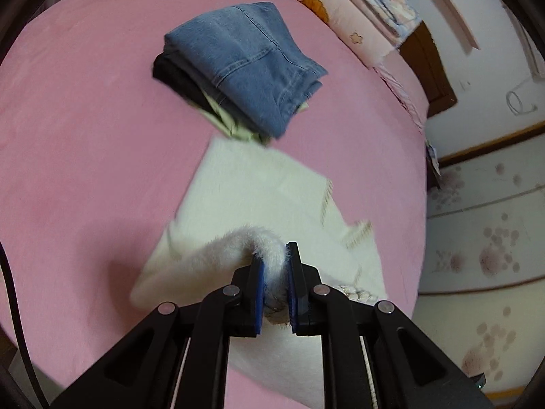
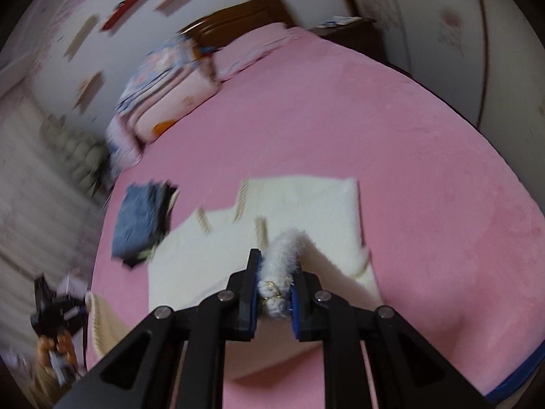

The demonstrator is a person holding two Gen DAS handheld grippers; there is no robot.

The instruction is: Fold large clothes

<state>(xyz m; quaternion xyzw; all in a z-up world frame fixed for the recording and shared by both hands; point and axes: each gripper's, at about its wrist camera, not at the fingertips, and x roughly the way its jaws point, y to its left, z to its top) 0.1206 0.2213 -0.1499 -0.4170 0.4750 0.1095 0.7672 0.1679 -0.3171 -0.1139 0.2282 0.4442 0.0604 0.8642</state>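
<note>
A fluffy white garment point(image 1: 259, 191) lies spread on the pink bed point(image 1: 85, 136), part of it lifted off the sheet. My left gripper point(image 1: 275, 272) is shut on a bunched fuzzy edge of it. In the right wrist view the same white garment point(image 2: 306, 201) shows ribbed beige trims, and my right gripper point(image 2: 276, 272) is shut on another fuzzy edge with a small gold clasp. The cloth hangs from both grippers down to the bed. At the far left of that view, the left gripper point(image 2: 54, 310) appears blurred in a person's hand.
A stack of folded clothes with blue jeans point(image 1: 245, 68) on top sits beyond the white garment, also seen as jeans point(image 2: 143, 218) at left. Folded quilts and pillows point(image 1: 357, 10) lie at the headboard point(image 2: 238, 17). A patterned wardrobe point(image 1: 483, 238) stands beside the bed.
</note>
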